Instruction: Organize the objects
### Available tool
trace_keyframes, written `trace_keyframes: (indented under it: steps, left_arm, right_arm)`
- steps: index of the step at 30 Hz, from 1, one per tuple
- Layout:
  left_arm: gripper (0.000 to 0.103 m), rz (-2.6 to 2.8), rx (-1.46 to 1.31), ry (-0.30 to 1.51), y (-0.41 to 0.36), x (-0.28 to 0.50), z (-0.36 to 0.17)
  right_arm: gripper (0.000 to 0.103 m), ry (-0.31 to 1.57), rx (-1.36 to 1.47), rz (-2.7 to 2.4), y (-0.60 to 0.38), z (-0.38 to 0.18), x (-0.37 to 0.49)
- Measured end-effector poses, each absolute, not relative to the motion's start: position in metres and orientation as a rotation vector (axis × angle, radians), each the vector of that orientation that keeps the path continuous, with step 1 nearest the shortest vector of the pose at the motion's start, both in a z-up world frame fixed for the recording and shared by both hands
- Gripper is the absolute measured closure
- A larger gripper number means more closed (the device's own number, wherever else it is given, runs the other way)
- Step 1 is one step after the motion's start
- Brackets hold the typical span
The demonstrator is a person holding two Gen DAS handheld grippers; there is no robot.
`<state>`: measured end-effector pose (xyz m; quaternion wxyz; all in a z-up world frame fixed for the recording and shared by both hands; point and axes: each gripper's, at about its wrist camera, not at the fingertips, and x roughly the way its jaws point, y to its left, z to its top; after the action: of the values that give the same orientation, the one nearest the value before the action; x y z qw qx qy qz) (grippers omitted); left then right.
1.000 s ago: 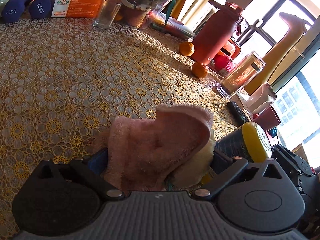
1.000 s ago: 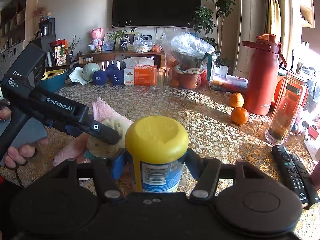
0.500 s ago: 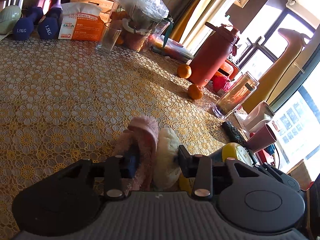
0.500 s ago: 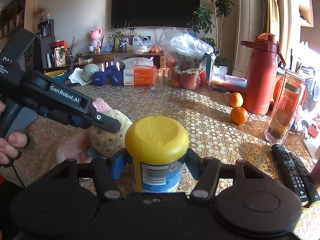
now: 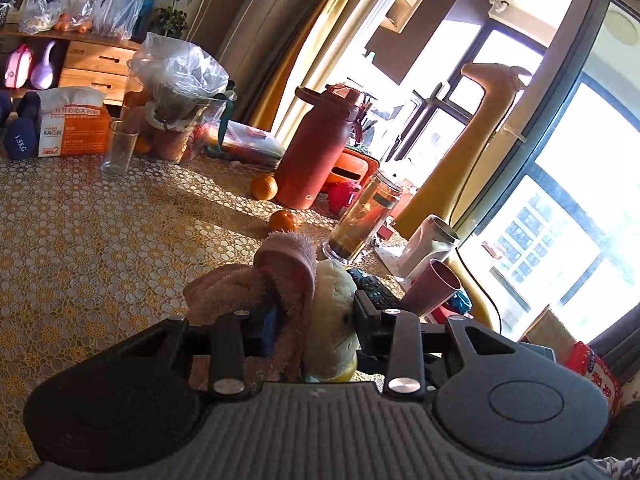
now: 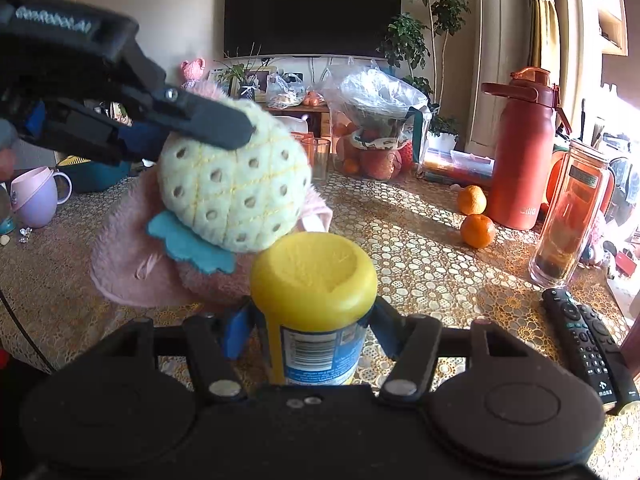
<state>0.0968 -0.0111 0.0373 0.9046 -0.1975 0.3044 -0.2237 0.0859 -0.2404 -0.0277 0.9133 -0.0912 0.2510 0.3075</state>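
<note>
right gripper [image 6: 314, 330]: jaws clamped on the yellow-lidded jar [image 6: 314, 300], which it holds upright, low over the table [image 6: 420, 272] and right up against the camera.

left gripper [image 5: 310, 316]: jaws closed on the plush toy [image 5: 304, 304], squeezing both the pink fleece part and the cream pineapple-looking part. From the right wrist view the toy [image 6: 234, 196] hangs off the table, just behind and above the jar, with the pink bit draping down.

step in hand: looks like the carry stage to me, both items picked up and neither put anywhere yet.

next move: no bin or tray shows up in either view, so I can't tell where they go. I'd guess it needs a free patch of tablecloth, one thing set down at a time, since toy and jar are nearly touching.

right edge: two remotes [image 6: 588, 348] lie near the jar, easy to bump when lowering it.

further right: glass tumbler [image 6: 570, 212], two oranges [image 6: 476, 230] and the red bottle [image 6: 524, 152] crowd that side.

left side: lilac mug [image 6: 34, 198], well apart from the toy.

far end: drinking glass [image 6: 318, 158], bagged fruit bowl [image 6: 380, 120], orange tissue box [image 5: 74, 128].
</note>
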Motion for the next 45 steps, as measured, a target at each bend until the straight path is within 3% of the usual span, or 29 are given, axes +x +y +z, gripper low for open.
trace_keyframes:
  steps: [13,18,24,31,32,33,35,45]
  left_arm:
    - [0.067,-0.378,-0.453,0.652,0.002,0.115,0.01]
    - [0.075,-0.3,-0.432,0.73,0.01,0.128,-0.014]
    - [0.074,-0.237,-0.412,0.811,0.024,0.129,-0.048]
    - [0.072,-0.242,-0.308,0.825,0.032,0.115,-0.049]
    - [0.065,-0.253,-0.291,0.825,0.031,0.113,-0.048]
    - [0.05,-0.261,-0.272,0.822,0.028,0.11,-0.046]
    - [0.03,-0.269,-0.227,0.793,0.023,0.103,-0.041]
    - [0.016,-0.459,-0.16,0.644,-0.004,0.089,-0.002]
  right_arm:
    - [0.042,0.526,-0.145,0.645,-0.252,-0.028,0.085]
    - [0.042,0.525,-0.134,0.647,-0.253,-0.028,0.084]
    - [0.042,0.527,-0.126,0.65,-0.256,-0.028,0.085]
    - [0.042,0.528,-0.13,0.649,-0.255,-0.028,0.085]
    - [0.042,0.529,-0.13,0.649,-0.255,-0.028,0.085]
    - [0.042,0.529,-0.132,0.649,-0.255,-0.028,0.085]
    - [0.042,0.529,-0.137,0.648,-0.254,-0.028,0.085]
    - [0.041,0.531,-0.153,0.652,-0.252,-0.027,0.084]
